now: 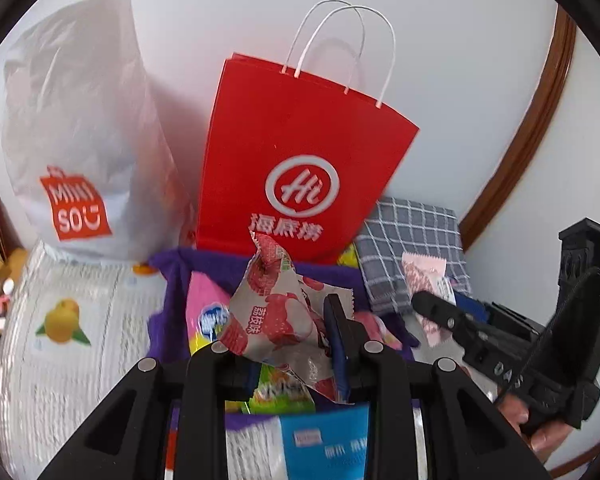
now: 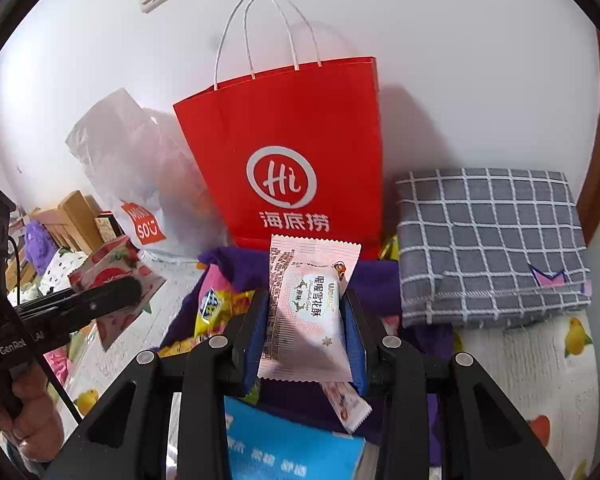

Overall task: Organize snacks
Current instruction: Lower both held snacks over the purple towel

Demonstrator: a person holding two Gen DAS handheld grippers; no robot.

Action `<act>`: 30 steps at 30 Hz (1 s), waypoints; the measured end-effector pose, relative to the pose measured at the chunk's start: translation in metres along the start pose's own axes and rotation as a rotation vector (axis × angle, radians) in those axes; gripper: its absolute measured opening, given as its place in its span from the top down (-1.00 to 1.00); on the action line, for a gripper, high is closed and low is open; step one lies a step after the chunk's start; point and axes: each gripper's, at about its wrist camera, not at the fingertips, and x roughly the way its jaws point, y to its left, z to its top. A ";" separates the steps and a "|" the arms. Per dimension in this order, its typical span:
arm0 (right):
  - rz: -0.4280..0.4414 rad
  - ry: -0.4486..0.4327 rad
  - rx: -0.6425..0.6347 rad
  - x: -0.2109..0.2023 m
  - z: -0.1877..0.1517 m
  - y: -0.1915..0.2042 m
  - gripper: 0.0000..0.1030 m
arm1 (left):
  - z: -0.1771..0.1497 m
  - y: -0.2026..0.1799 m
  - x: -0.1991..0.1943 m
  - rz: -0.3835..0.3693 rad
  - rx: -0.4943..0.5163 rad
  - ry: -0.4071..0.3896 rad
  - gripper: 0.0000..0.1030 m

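Note:
My left gripper [image 1: 288, 336] is shut on a red-and-white lychee snack packet [image 1: 276, 312], held above a purple cloth pile of snacks [image 1: 204, 264]. My right gripper [image 2: 306, 332] is shut on a pale pink snowflake-crisp packet [image 2: 308, 312], held upright above the same pile. A red paper bag with white handles [image 1: 296, 152] [image 2: 292, 152] stands against the wall behind the pile. The right gripper also shows in the left wrist view [image 1: 440, 312], and the left gripper with its packet shows in the right wrist view [image 2: 100, 296].
A white Miniso plastic bag [image 1: 76, 140] [image 2: 140, 184] stands left of the red bag. A folded grey checked cloth [image 1: 412, 240] [image 2: 492, 240] lies to the right. A blue packet [image 1: 328, 440] [image 2: 292, 448], pink and yellow packets [image 1: 204, 312] [image 2: 216, 300] lie on the purple cloth. A fruit-print white cover [image 1: 68, 320] spreads around.

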 end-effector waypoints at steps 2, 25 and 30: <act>0.007 0.006 -0.004 0.009 0.003 0.001 0.30 | 0.004 0.002 0.007 0.007 -0.003 -0.002 0.48; -0.021 0.277 -0.022 0.092 -0.024 -0.026 0.29 | -0.009 0.030 0.068 0.072 -0.063 0.129 0.48; -0.026 0.299 -0.004 0.098 -0.026 -0.030 0.29 | -0.013 0.028 0.078 0.118 -0.054 0.166 0.48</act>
